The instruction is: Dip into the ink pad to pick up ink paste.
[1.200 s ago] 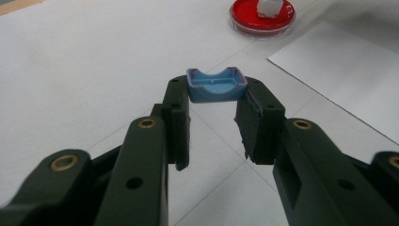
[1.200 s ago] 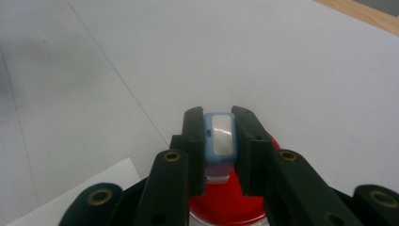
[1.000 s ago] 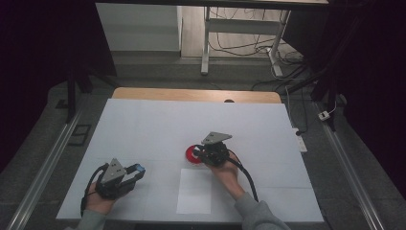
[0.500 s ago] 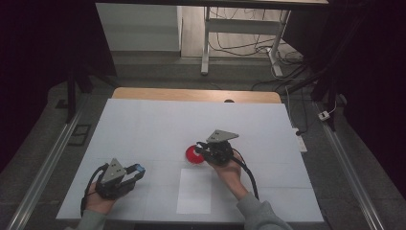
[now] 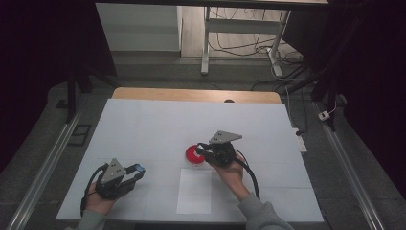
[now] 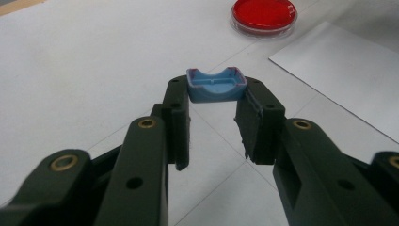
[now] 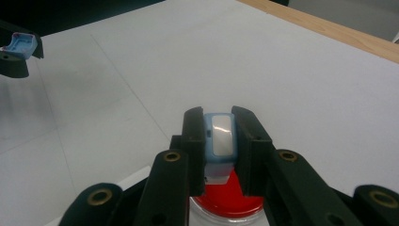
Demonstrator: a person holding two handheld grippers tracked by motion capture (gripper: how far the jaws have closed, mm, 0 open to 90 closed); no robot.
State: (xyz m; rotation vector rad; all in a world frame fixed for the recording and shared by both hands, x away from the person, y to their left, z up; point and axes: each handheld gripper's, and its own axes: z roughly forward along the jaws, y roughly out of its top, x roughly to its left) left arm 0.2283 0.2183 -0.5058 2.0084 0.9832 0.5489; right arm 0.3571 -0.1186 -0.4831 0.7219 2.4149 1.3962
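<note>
My left gripper (image 5: 136,169) rests at the near left of the white table, shut on a small blue cap (image 6: 216,86) pinched between its tips (image 6: 216,94). My right gripper (image 5: 201,152) hovers near the table's middle, shut on a light blue block with a silvery face (image 7: 221,136). Its tips (image 7: 219,129) are just above a round red dish (image 5: 192,155). That red dish (image 7: 226,200) lies directly under the block, and it lies far ahead at upper right as the red dish (image 6: 264,13) in the left gripper view.
A white paper sheet (image 5: 194,190) lies flat in front of the dish, between the two hands; the sheet (image 6: 343,66) is to the right of the left jaws. The table's wooden far edge (image 5: 191,95) borders the white surface. The left gripper (image 7: 19,49) is off at upper left.
The right gripper has crept slightly to the right and nearer with the block, staying over the red dish. The left gripper has not moved.
</note>
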